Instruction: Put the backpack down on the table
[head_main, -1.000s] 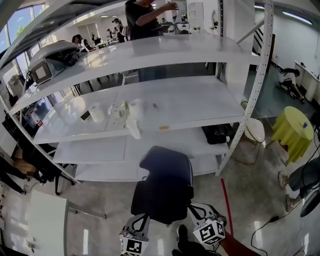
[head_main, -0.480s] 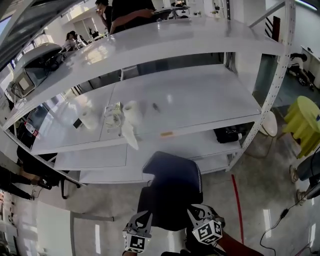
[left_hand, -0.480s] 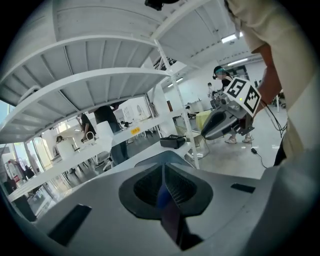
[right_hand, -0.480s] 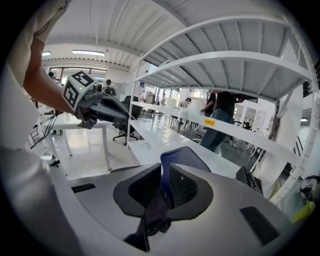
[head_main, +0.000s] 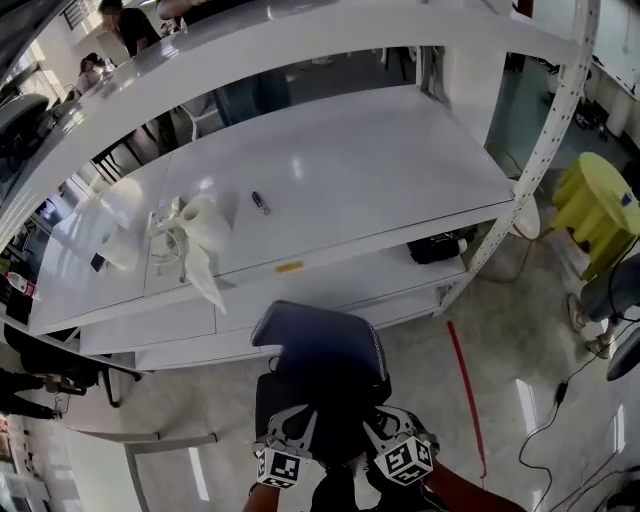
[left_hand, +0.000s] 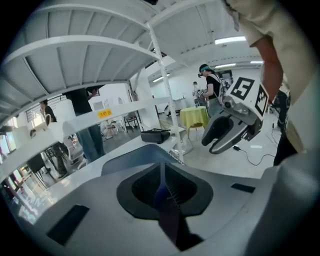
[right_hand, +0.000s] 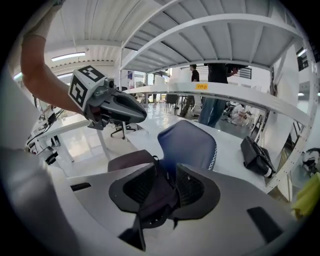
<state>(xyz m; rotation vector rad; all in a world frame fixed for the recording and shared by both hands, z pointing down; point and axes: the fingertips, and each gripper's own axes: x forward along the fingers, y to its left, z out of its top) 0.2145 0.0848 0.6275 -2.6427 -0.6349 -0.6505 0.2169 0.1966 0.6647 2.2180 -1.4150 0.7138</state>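
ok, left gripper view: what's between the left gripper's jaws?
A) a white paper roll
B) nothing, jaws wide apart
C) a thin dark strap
C: the left gripper has its jaws closed on a thin dark strap, with the blue backpack just beyond them.

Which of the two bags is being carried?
The dark blue backpack, strap clamped in the left hand-held gripper; the black bag lies on a lower shelf.

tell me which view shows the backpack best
The head view: most of the blue backpack shows from above. The left gripper view shows only its blue top edge and a strap; the right gripper view, one blue panel and dark fabric.
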